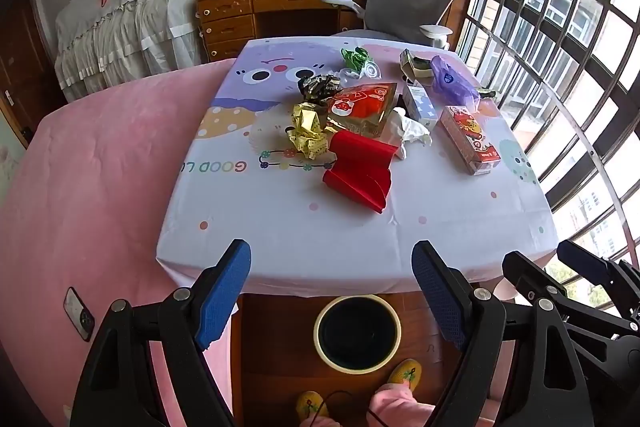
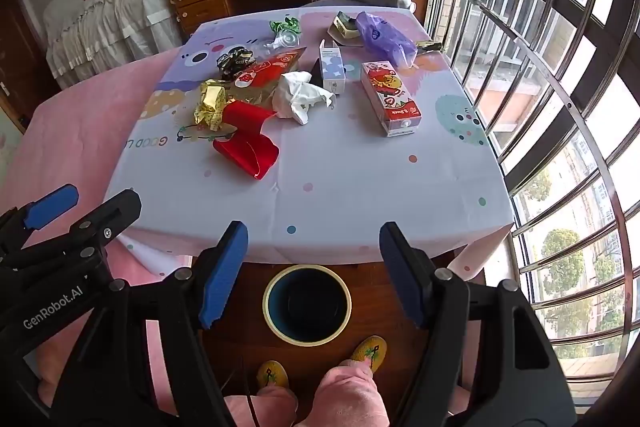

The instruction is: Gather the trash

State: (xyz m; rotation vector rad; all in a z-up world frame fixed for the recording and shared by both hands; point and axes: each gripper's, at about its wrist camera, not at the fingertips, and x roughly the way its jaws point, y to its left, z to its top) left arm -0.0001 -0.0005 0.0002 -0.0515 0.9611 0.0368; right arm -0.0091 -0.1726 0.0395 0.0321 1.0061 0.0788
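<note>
Cloth-covered surface [image 1: 360, 227] holds trash mid-field: red folded paper [image 1: 358, 171] nearest (light, springy, pinch its raised edge); both hand-held grippers, left [image 1: 331, 291] and right [image 2: 314, 269], spread wide, empty, above bin [image 1: 357, 333]

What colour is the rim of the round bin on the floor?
Pale yellow rim around a dark inside; the right wrist view shows it best.

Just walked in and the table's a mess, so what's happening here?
A person holds two grippers, the left gripper and the right gripper, both open and empty at the table's near edge. Wrappers, a red paper piece, a crumpled tissue and cartons lie untouched on the tablecloth. The bin on the floor below looks empty.
</note>
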